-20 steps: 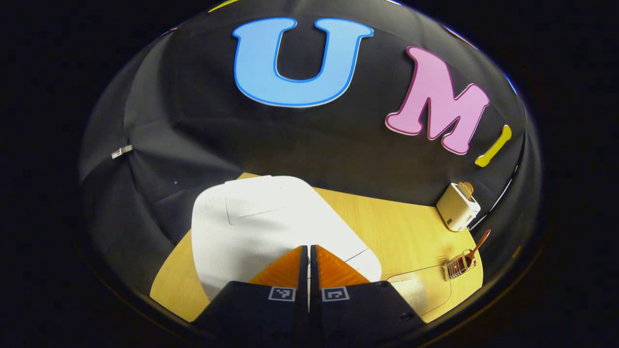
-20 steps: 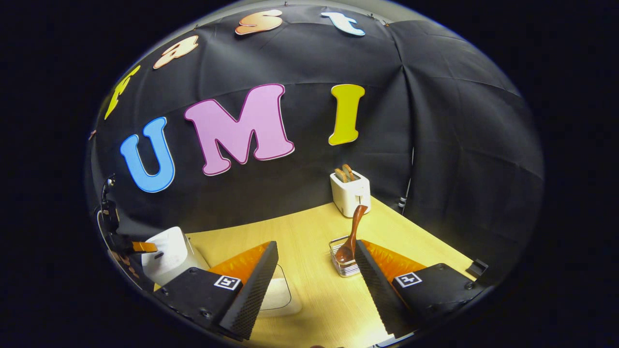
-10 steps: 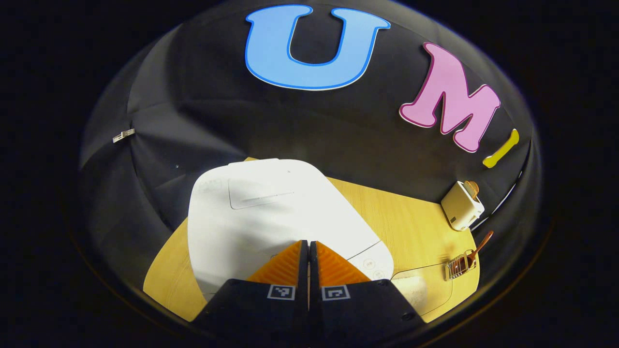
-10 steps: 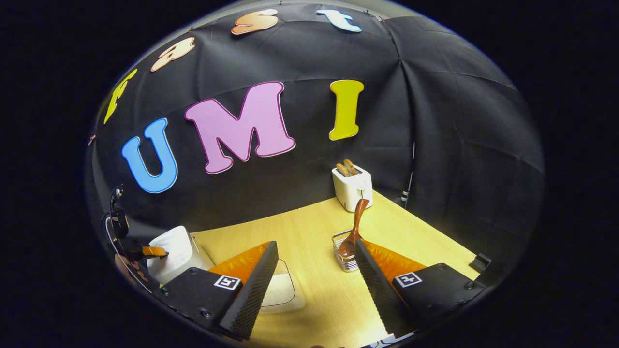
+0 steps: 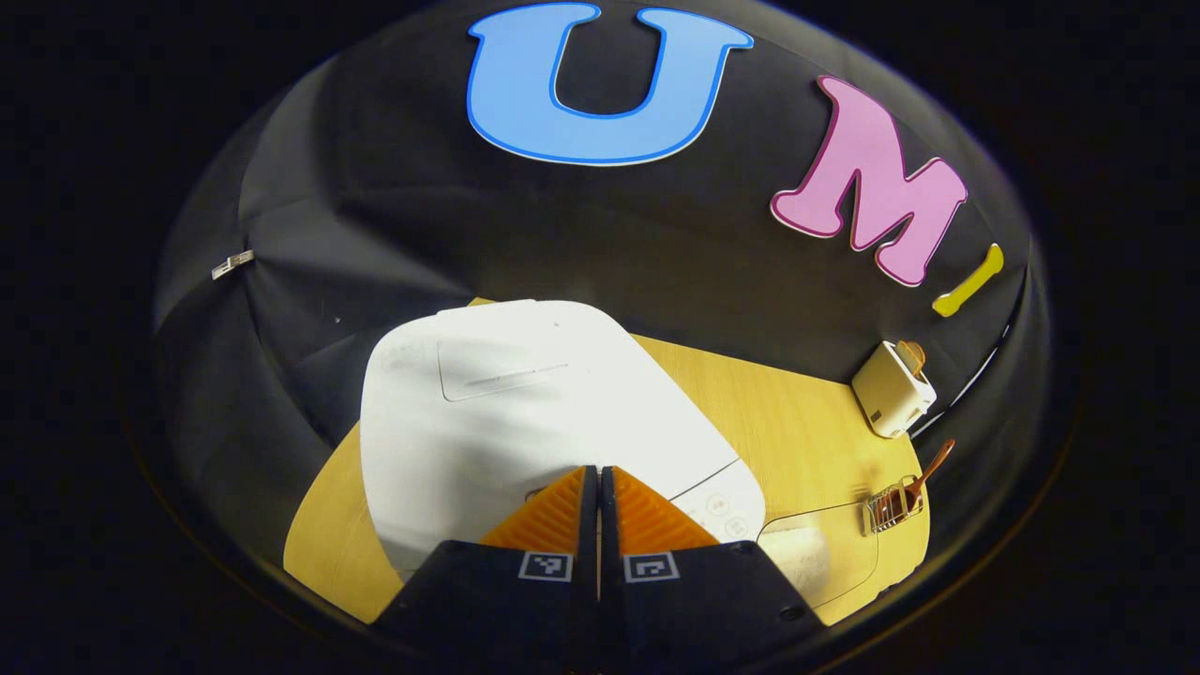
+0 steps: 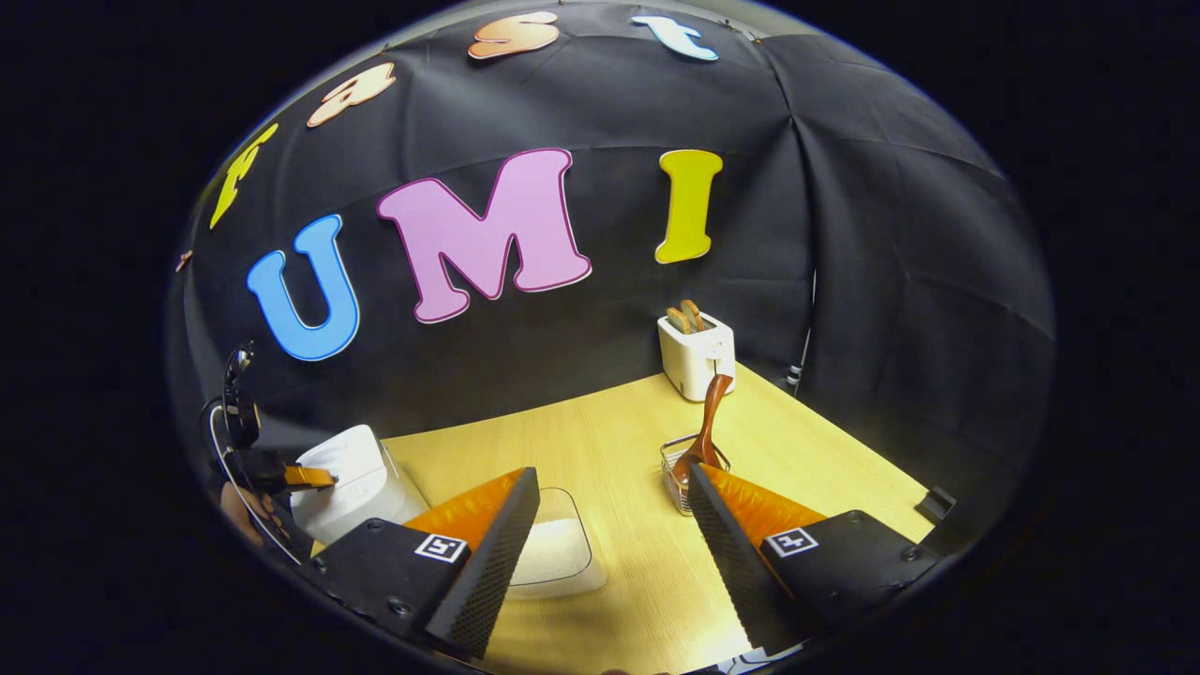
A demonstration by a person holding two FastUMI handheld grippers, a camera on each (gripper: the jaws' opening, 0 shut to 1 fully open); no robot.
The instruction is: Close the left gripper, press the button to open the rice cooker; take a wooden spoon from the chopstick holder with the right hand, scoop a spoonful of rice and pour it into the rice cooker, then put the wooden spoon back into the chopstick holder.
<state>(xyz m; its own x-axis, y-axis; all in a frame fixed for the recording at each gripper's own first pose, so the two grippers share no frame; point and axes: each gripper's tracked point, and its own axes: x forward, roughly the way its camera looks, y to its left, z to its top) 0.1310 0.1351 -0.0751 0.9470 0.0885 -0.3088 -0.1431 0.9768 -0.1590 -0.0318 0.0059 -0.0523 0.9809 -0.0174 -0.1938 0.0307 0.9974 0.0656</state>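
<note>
The white rice cooker (image 5: pixel 525 412) sits with its lid down on the wooden table, right in front of my left gripper (image 5: pixel 598 473), which is shut with its tips over the cooker's front edge. In the right gripper view the cooker (image 6: pixel 352 473) is at the far left with the left gripper (image 6: pixel 305 476) above its front. A wooden spoon (image 6: pixel 708 427) stands in the wire chopstick holder (image 6: pixel 682 464). My right gripper (image 6: pixel 614 483) is open, the holder just beyond its right finger. A clear container of rice (image 6: pixel 558 553) lies between its fingers, farther off.
A white toaster (image 6: pixel 696 352) with two slices of bread stands at the table's back right corner, behind the holder. In the left gripper view the rice container (image 5: pixel 820 558), the holder (image 5: pixel 891 506) and the toaster (image 5: pixel 891 389) line the table's right side.
The left gripper has come closer over the cooker's front; control buttons now show beside its tips. The right gripper has drawn back and swung slightly left, so the holder and toaster shifted right.
</note>
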